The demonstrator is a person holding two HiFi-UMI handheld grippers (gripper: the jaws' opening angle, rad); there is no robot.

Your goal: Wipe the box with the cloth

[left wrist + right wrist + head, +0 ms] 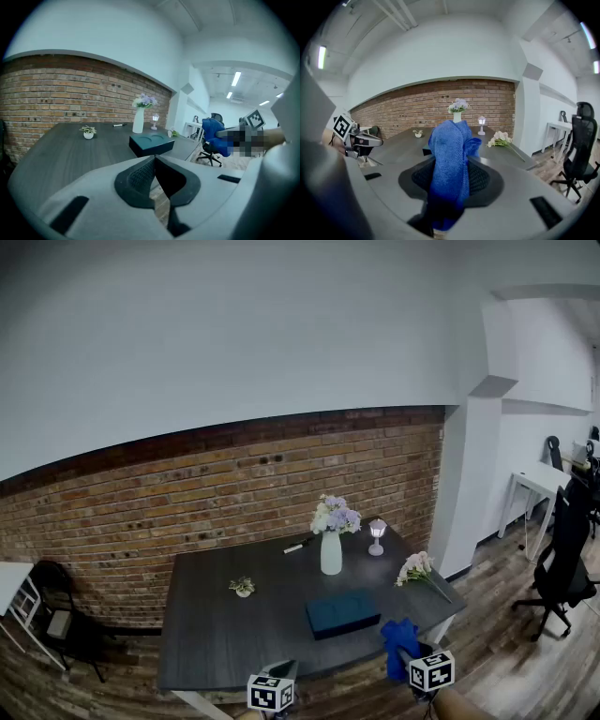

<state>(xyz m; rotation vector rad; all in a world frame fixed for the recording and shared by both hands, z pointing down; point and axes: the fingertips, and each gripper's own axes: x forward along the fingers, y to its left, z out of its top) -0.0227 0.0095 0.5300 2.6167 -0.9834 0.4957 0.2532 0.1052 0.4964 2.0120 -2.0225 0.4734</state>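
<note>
A dark teal box [342,612] lies flat on the dark grey table [216,634], towards its front right; it also shows in the left gripper view as the box [151,143]. My right gripper [409,659] hovers just off the table's front edge, right of the box, shut on a blue cloth [400,641]. In the right gripper view the cloth [450,159] bunches up between the jaws and hides most of the box [426,151]. My left gripper [154,161] is shut with nothing in it, and hangs below the front edge as the left gripper [281,677].
On the table stand a white vase of flowers [331,540], a small lamp [377,536], a tiny potted plant [243,587], a pen [294,547] and a loose bouquet [418,569]. A black office chair [565,559] is at the right, another chair [61,620] at the left.
</note>
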